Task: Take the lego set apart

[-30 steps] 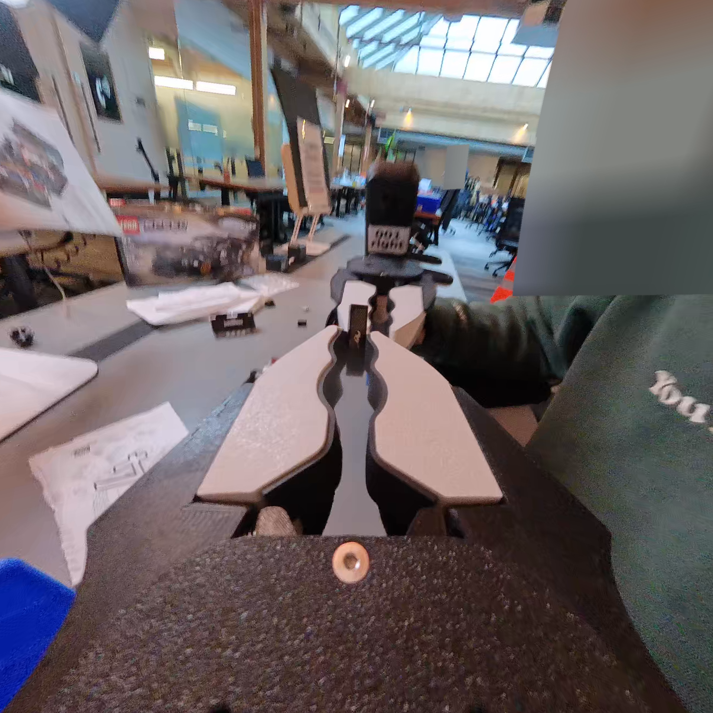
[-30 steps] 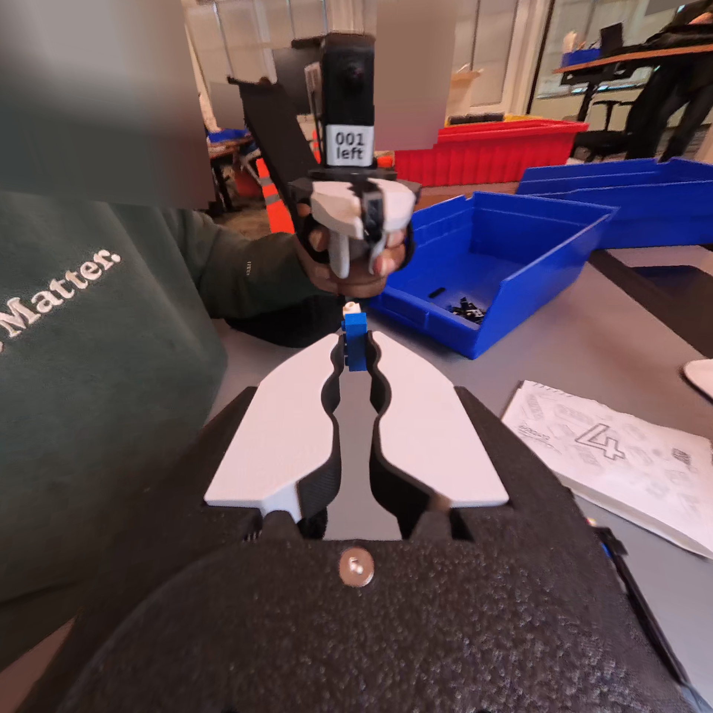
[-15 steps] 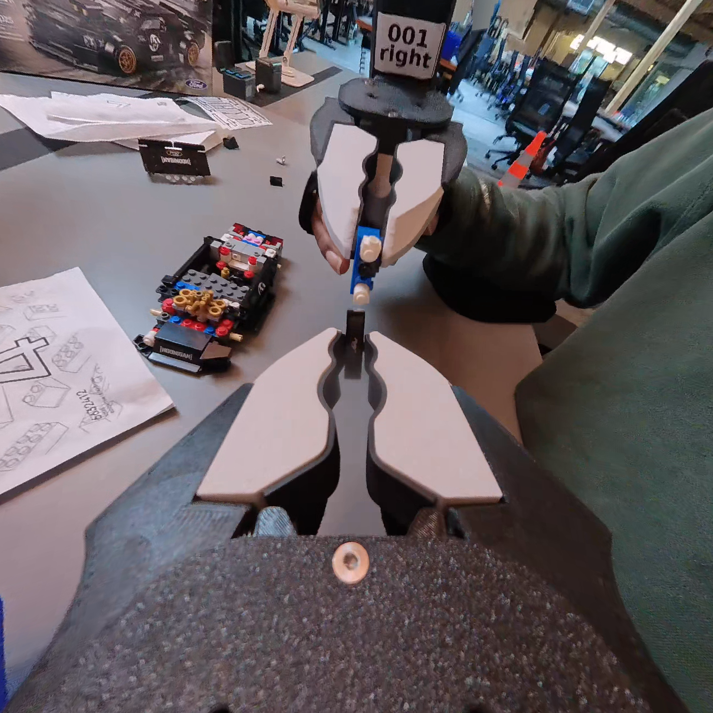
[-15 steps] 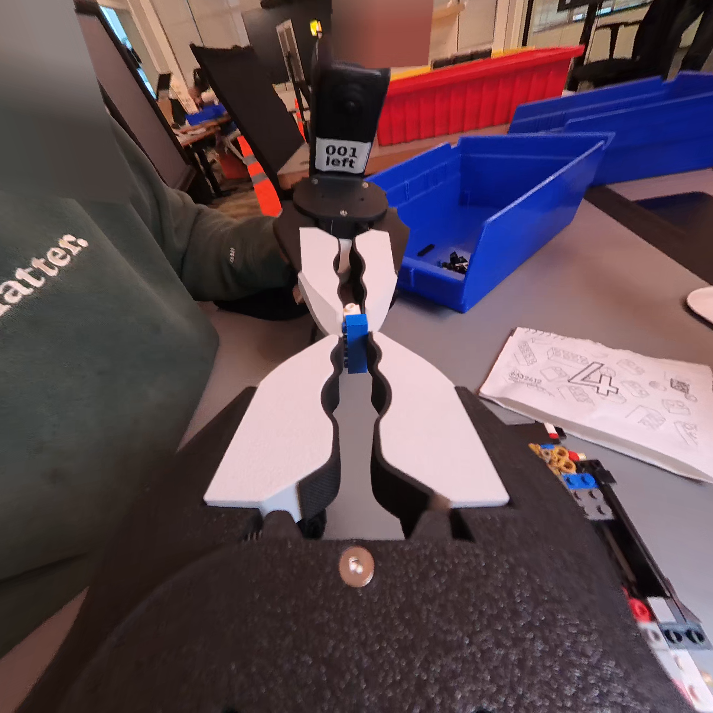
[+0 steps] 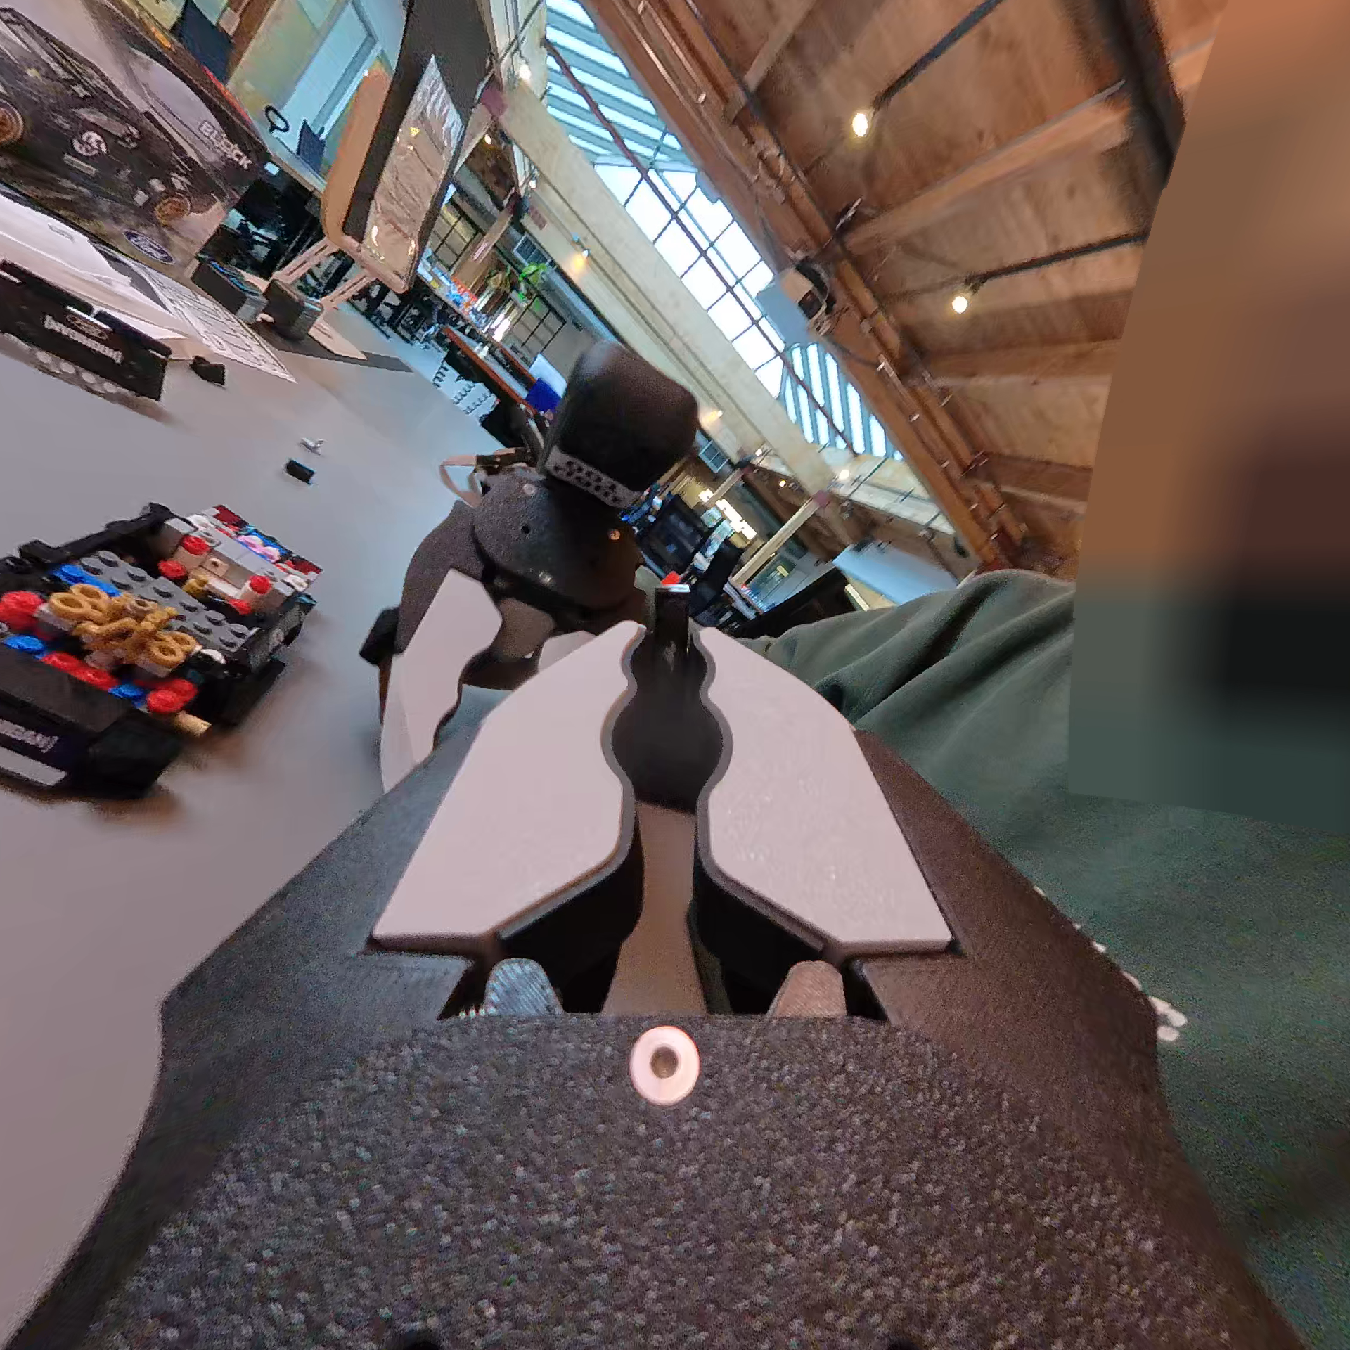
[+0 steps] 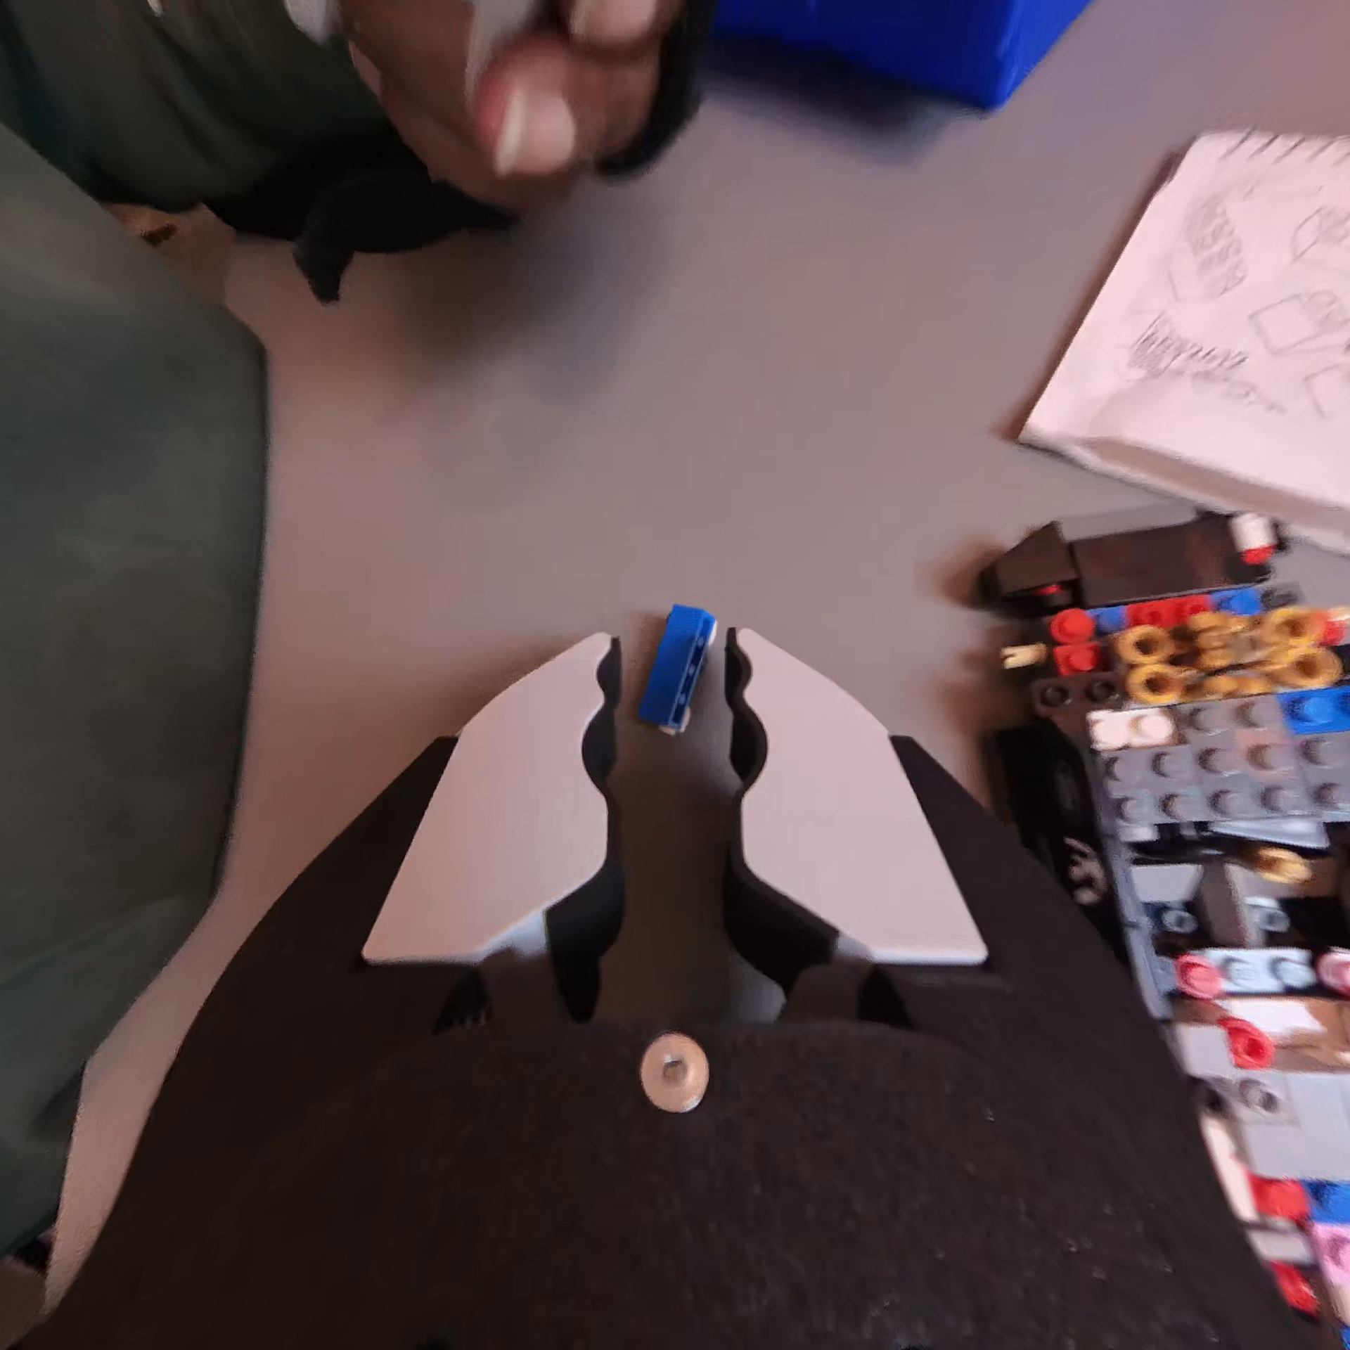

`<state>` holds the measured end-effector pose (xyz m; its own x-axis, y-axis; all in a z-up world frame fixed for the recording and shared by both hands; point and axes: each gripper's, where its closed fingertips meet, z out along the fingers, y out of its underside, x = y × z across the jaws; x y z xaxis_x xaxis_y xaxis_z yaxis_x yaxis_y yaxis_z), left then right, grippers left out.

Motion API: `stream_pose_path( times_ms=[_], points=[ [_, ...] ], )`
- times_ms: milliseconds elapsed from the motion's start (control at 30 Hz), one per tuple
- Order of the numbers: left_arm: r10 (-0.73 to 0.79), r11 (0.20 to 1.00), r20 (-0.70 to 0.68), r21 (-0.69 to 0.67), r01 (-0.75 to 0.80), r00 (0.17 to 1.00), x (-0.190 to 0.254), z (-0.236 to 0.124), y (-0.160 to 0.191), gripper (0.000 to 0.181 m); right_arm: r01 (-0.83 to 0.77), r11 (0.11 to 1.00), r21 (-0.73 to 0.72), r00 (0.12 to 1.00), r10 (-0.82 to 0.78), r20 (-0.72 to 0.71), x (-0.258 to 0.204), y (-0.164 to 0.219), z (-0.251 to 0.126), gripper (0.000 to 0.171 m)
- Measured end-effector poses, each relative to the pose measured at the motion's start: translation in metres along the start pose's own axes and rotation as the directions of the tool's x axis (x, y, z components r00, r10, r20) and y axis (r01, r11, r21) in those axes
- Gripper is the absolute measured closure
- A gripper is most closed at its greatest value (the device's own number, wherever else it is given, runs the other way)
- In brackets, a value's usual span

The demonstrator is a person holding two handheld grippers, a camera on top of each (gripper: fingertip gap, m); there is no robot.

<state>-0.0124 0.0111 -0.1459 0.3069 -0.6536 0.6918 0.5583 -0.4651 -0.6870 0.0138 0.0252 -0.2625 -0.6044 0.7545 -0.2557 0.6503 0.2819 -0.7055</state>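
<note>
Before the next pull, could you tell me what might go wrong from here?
1. The right gripper is open and the small blue brick sits loose between its fingertips; it may be dropping or already lying on the grey table, and could skid off.
2. The left gripper is shut on a thin black piece only at the tips, so it may slip out.
3. The right wrist view is motion-blurred, so the nearby lego car could get knocked.

The lego car (image 6: 1198, 789) runs off the right picture edge, motion-blurred. The paper booklet (image 6: 1205, 329) is blurred and cropped too. A small dark piece (image 5: 668, 621) pinched in the left tool (image 5: 666, 635) is too small to identify.
</note>
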Motion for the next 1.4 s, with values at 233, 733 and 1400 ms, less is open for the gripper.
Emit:
stream_pose_path(
  times_ms=[233, 733, 1400],
  points=[
    [-0.167, 0.981, -0.106, 0.077, 0.176, 0.980, 0.002, 0.003, -0.005, 0.172, 0.418, 0.808, 0.415, 0.888, -0.266, -0.376, -0.023, -0.100, -0.064, 0.143],
    [-0.244, 0.962, -0.099, 0.102, 0.254, 0.965, -0.004, 0.004, -0.005, 0.173, 0.527, 0.788, 0.317, 0.811, -0.355, -0.465, -0.028, -0.100, -0.049, 0.163],
    [-0.006, 0.999, 0.164, -0.044, 0.013, 0.986, -0.025, -0.012, 0.002, 0.172, 0.207, 0.969, -0.137, 0.959, -0.229, -0.166, 0.025, 0.025, -0.005, 0.153]
  ],
)
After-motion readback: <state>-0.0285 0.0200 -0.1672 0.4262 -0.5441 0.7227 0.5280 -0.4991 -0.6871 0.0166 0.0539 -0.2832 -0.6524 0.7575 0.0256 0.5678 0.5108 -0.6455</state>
